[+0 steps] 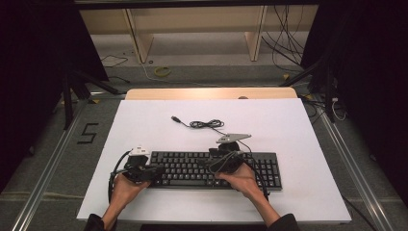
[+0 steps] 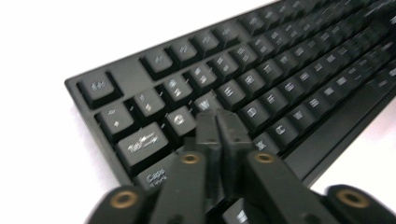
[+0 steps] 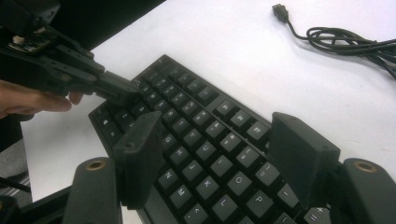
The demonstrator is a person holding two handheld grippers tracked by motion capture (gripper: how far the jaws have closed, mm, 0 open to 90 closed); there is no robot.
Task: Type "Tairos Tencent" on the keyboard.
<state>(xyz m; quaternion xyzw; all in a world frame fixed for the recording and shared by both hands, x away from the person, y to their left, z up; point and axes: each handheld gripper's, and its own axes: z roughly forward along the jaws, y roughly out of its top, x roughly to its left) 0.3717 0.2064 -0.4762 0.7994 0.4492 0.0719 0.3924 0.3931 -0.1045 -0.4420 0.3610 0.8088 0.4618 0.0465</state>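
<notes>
Judging the keyboard (image 1: 214, 168) rigid but light and its keys delicate, we kept the left gripper (image 2: 217, 122) clenched empty over its left-hand keys and the right gripper (image 3: 219, 161) spread wide, favouring the frame edges for holding.

A big flat white table top (image 1: 159, 120) holds two things. A long black keyboard with many small keys (image 1: 192, 168) lies flat near the front edge. Behind it, closer to the middle, rests a thin black cable (image 1: 204, 124), partly bunched in loops, ending in a small plug.
</notes>
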